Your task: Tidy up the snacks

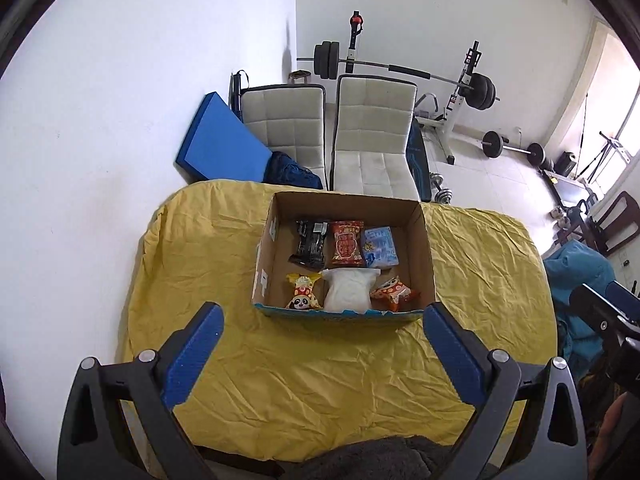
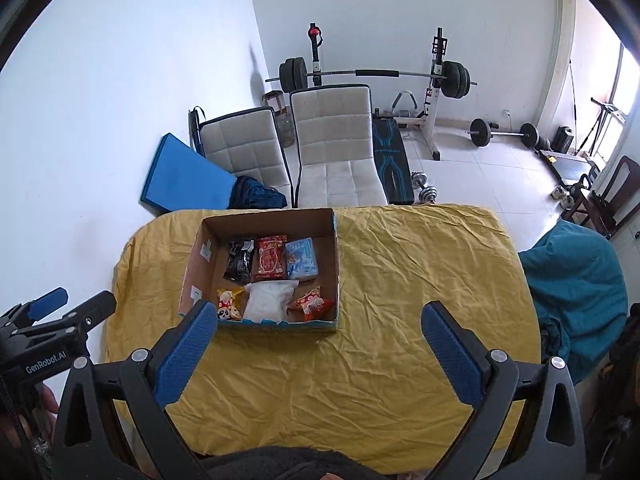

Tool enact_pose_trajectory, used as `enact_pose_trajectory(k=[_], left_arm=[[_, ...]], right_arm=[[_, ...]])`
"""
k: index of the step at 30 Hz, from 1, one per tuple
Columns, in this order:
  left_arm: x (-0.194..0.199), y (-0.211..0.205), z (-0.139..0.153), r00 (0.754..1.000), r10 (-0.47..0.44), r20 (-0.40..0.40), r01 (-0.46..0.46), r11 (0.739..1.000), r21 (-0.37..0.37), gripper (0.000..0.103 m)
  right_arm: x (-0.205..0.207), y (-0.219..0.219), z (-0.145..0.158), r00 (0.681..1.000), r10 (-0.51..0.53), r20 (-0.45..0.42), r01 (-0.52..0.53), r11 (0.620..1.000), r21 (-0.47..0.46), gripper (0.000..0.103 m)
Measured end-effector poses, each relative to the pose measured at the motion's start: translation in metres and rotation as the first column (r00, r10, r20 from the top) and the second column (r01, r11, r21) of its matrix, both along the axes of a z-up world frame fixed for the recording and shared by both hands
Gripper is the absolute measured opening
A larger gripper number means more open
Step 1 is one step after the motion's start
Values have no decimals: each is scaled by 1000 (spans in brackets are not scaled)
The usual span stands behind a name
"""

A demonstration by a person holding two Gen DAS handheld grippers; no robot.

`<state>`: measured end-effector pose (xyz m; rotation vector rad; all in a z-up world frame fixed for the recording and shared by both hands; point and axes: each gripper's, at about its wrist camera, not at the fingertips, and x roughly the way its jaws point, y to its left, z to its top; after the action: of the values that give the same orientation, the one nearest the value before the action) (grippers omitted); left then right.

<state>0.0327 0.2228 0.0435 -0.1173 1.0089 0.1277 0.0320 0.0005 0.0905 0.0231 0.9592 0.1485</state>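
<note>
- Left gripper (image 1: pixel 323 322): jaws spread wide, nothing between the blue pads, held above the yellow cloth (image 1: pixel 320 376) that covers the tabletop.
- Right gripper (image 2: pixel 319 322): also wide open and empty, over the same cloth.
- Cardboard box (image 1: pixel 422 256): straight ahead of the left gripper, just past its fingertips, open top, sitting on the cloth. In the right wrist view the box is ahead and to the left, its near left corner just behind the right gripper's left fingertip.
- All snacks are inside the box, two rows of three.
- Far row, seen from the left gripper, left to right: black packet (image 1: pixel 309 243), red packet (image 1: pixel 346 243), light blue packet (image 1: pixel 380 247). They lie side by side, touching or nearly so.
- Near row, left to right: yellow panda packet (image 1: pixel 303 291), white pouch (image 1: pixel 347 290), orange-red packet (image 1: pixel 394 292). The white pouch sits in the middle; its top edge reaches the red packet.
- Orange-red packet lies tilted, near the box's right wall.
- Left gripper also shows at the left edge of the right wrist view, level with the right gripper and well to its left, open.
- Beyond the tabletop, past the box: two pale padded chairs (image 1: pixel 374 136), a blue mat (image 1: pixel 222 140) leaning at the wall, a barbell on a rack (image 1: pixel 404 70).
- Teal beanbag (image 2: pixel 576 284) to the right of the right gripper, off the tabletop.
- Dark fuzzy fabric (image 1: pixel 376 456) at the bottom edge, below both grippers.
</note>
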Motion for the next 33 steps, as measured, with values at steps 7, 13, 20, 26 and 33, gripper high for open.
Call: enact_pose_trajectory(k=[7,13,20,26,33], left_arm=[[-2,-5,4,1000,2,-7,-2,1000,3,102],[-4,-5,7,999,7,-42,-8,999,-32,102],[-9,-12,15,999,-18,-46,17,999,-39,102],[-11,-18,17,998,-42,-42,40,998,-46,102],[-12,-20,18,998,-48,-36,47,998,-40,102]], right_arm=[[-2,-3,1,1000,12,-16,-12,1000,-6,103],[-5,-5,5,1000,8,-12,-9,999,-39,103],[-6,-9,9,1000,-4,-10,3,999,-42,103],[-10,-5,8,1000,-6,-21,5,999,-53,103],[-12,-6,12,1000,-15,-10,14,998,-55,103]])
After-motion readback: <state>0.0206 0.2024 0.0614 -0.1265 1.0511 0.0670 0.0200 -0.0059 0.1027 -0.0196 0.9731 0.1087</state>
